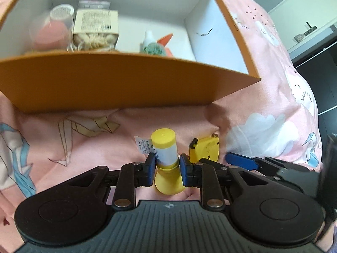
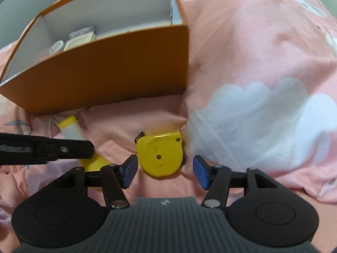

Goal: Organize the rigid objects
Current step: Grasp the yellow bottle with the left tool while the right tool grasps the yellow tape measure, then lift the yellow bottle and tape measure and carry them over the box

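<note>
One pink bed cover printed with white clouds and folded-paper birds fills the ground of both views. On it stands one orange cardboard box, white inside and open at the top.

Inside the box the left wrist view counts five things: one clear plastic case holding a pink sponge, one cream carton with a barcode on a clear pack of pale round pieces, one grey packet behind it, one small white-capped bottle, and one orange piece beside that bottle. The right wrist view looks in at a lower angle and shows only the tops of the case, carton and grey packet at the box's left end.

Two yellow things lie outside the box, near its front wall. One yellow-capped bottle with a white label sits between the jaws of the left gripper, whose blue pads press its sides just above the flared yellow base. One yellow tape measure lies flat on the cover just beside it, between the jaws of the right gripper, which stand apart and clear of it.

Only the left view shows shelving at the room's edge; only the right view shows the tape measure's screws.
</note>
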The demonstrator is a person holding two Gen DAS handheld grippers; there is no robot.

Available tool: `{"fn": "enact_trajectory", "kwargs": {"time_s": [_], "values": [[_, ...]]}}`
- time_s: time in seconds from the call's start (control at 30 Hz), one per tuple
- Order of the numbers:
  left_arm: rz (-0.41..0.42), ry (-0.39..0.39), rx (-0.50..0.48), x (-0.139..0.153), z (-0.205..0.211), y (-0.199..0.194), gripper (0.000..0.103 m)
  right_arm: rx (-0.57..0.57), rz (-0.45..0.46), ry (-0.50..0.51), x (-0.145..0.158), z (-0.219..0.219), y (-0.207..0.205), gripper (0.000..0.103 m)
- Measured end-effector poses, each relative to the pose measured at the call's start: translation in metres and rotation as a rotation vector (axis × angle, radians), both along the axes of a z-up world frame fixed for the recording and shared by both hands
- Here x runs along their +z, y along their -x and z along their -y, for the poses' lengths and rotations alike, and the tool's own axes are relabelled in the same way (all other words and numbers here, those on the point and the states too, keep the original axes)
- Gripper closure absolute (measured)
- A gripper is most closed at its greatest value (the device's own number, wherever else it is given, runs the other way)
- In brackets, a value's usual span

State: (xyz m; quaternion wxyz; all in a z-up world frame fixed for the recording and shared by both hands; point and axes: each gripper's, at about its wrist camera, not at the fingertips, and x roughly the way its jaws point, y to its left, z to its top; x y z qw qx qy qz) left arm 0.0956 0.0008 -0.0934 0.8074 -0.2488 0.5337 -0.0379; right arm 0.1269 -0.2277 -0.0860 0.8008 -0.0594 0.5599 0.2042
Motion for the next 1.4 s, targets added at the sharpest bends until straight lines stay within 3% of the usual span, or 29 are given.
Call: {"fn": "enact_trajectory", "kwargs": {"time_s": [0.2,0.5,0.73,0.83,1.1,1.4], "values": [[0.011,0.001,0.017,0.002,-0.009,0.006,0.076,0.002,-0.064,-0.029,-0.021,-0.003,-0.016,0.045],[0.026,0.004,0.015,0.006,-0.011,0.009,0.076,0.042,-0.020,-0.022,-0.020,-0.011,-0.010,0.047],[0.073,0.007,-0.007,0.024,-0.013,0.014,0.076,0.048,0.048,-0.066,0.015,-0.006,0.006,0.047],[0.135,-0.054,-0.025,0.040,-0.009,0.020,0.076,0.053,0.081,-0.089,0.036,-0.002,0.014,0.047],[0.274,-0.101,-0.054,0.081,-0.006,0.030,0.076,0.080,0.208,-0.114,0.086,0.002,0.032,0.047],[0.400,-0.145,-0.051,0.122,-0.013,0.024,0.076,0.143,0.335,-0.141,0.133,-0.010,0.022,0.047]]}}
